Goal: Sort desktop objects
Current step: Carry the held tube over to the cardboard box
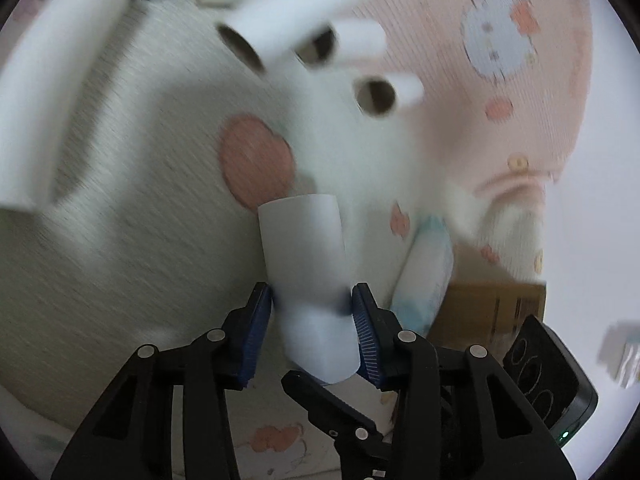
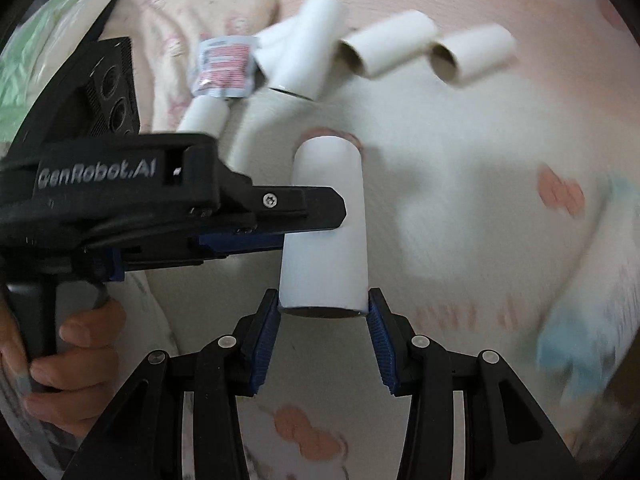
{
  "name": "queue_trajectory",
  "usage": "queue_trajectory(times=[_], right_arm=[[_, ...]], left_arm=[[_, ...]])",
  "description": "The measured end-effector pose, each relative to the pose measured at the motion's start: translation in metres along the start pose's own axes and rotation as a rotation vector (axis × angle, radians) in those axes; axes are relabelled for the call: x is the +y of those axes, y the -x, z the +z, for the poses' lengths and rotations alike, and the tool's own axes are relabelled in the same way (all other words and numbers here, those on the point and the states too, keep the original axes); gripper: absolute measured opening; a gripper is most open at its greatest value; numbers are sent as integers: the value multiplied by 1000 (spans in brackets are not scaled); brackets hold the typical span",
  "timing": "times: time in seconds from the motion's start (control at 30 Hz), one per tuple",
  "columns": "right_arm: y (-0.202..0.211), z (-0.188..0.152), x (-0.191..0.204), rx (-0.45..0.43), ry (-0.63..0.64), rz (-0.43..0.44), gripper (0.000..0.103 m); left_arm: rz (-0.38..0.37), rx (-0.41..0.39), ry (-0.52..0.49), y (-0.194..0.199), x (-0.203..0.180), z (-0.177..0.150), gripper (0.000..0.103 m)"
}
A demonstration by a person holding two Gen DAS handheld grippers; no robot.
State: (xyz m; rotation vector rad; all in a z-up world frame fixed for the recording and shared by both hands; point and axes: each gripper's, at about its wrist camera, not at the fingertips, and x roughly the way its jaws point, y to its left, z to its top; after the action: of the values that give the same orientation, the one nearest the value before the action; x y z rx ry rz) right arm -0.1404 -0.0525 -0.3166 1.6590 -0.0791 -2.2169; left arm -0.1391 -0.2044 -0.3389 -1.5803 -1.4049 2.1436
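Note:
A white cardboard tube (image 1: 306, 256) (image 2: 326, 224) is held in the air by both grippers at once. My left gripper (image 1: 312, 300) is shut on the tube's middle; it also shows from the side in the right wrist view (image 2: 316, 216). My right gripper (image 2: 323, 302) is shut on the tube's near open end, and its black tip shows low in the left wrist view (image 1: 320, 400). Several more white tubes (image 2: 386, 46) (image 1: 304, 12) lie in a loose group on the blanket beyond. A small red-and-white packet (image 2: 224, 66) lies among them.
The surface is a pink and white cartoon-print blanket (image 2: 480, 200). A blue-and-white soft pack (image 1: 424, 276) lies to the right, with a brown cardboard box (image 1: 492, 312) behind it. A pale pillow (image 2: 192, 12) and green plastic (image 2: 36, 68) sit at the far left.

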Motion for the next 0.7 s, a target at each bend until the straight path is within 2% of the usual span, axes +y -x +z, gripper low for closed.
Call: queue_trajectory(times=[0.1, 0.3, 0.37, 0.43, 0.47, 0.53, 0.7], right_arm=[[7, -18, -9, 6, -36, -18, 41], [13, -51, -19, 39, -58, -66, 42], [15, -57, -24, 43, -87, -61, 42], [17, -58, -27, 51, -114, -54, 47], [20, -57, -29, 38, -119, -56, 52], [24, -55, -31, 20, -119, -68, 55], [23, -42, -41, 12, -157, -48, 55]], left_arm=[[1, 32, -44, -10, -8, -17, 46], [55, 94, -182, -29, -29, -53, 46], [84, 89, -215, -29, -37, -55, 46], [76, 45, -254, -21, -44, -56, 50], [60, 30, -257, -17, -43, -57, 52], [45, 26, -228, -15, -38, -56, 55], [35, 50, -126, -26, -21, -47, 55]])
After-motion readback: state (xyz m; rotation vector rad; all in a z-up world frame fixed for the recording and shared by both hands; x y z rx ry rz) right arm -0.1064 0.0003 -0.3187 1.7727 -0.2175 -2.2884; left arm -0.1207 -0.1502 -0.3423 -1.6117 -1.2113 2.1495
